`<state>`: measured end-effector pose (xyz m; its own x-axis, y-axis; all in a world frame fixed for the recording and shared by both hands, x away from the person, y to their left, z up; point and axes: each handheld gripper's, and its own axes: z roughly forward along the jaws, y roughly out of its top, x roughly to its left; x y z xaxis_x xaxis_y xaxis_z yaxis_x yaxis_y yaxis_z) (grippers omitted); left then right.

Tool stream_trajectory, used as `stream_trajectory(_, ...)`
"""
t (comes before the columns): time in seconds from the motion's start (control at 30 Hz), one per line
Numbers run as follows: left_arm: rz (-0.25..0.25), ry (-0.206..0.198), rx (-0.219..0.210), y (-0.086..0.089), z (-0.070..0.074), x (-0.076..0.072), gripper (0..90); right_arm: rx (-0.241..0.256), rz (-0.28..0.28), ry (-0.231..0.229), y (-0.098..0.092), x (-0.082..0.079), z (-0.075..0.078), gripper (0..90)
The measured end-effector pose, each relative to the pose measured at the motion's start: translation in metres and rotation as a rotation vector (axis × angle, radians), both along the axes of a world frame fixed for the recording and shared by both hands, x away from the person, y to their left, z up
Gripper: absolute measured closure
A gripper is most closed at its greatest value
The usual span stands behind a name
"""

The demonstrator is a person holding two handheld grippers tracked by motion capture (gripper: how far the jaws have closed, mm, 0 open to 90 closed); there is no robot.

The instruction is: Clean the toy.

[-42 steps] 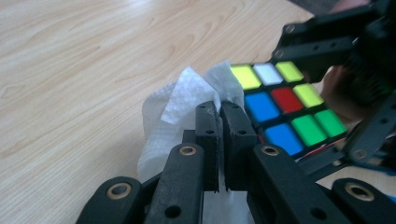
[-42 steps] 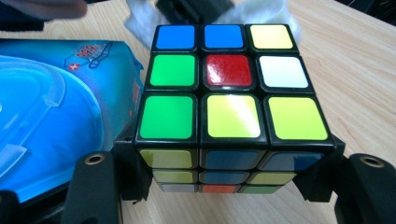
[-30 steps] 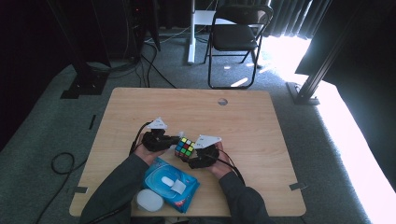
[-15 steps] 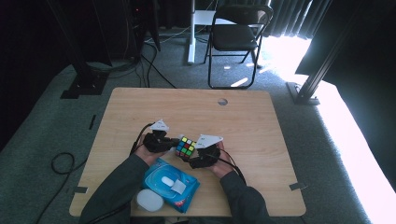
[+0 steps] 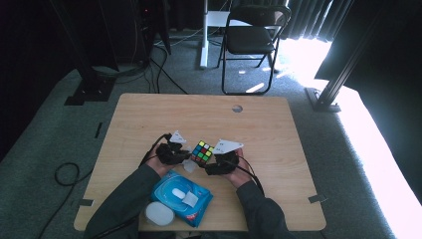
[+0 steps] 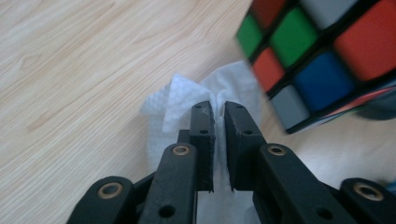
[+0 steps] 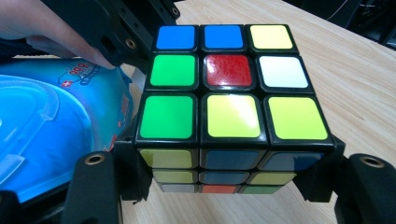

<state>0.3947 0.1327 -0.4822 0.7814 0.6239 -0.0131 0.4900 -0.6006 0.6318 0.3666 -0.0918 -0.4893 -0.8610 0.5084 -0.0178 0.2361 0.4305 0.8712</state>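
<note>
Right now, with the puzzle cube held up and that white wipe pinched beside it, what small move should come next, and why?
Probably bring the left tool up so the white wipe meets the cube. Its jaws are closed on the wipe, which sits just below the cube without clearly touching it, while the right tool grips the cube from both sides.

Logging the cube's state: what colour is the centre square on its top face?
Red, clearest in the right gripper view.

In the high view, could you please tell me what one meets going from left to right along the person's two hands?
Left tongs → white wipe → puzzle cube → right tongs.
</note>
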Motion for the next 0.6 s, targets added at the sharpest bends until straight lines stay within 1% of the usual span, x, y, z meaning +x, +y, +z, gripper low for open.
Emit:
stream_trajectory(0.07, 0.007, 0.007, 0.028, -0.001, -0.002, 0.003, 80.4, -0.001, -0.005, 0.0, -0.001, 0.001, -0.001, 34.2)
stream_trajectory(0.2, 0.027, 0.017, 0.04, -0.001, -0.006, 0.01, 78.8, 0.0, -0.013, 0.002, -0.001, 0.001, -0.001, 34.2)
stream_trajectory(0.3, 0.036, 0.018, 0.071, -0.001, -0.008, 0.014, 77.8, 0.001, -0.014, 0.002, -0.002, 0.001, 0.0, 34.2)
stream_trajectory(0.37, 0.029, 0.025, 0.08, 0.0, -0.009, 0.016, 77.8, 0.0, -0.015, 0.001, -0.002, 0.001, 0.0, 34.2)
stream_trajectory(0.47, 0.025, 0.042, 0.086, 0.001, -0.013, 0.018, 75.7, 0.0, -0.016, 0.0, -0.002, 0.001, 0.0, 34.2)
stream_trajectory(0.57, 0.024, 0.071, 0.105, 0.002, -0.02, 0.02, 71.9, -0.001, -0.016, 0.002, -0.002, 0.002, 0.0, 34.2)
stream_trajectory(0.6, 0.026, 0.081, 0.105, 0.002, -0.022, 0.021, 70.0, -0.003, -0.016, 0.001, -0.002, 0.002, -0.001, 34.2)
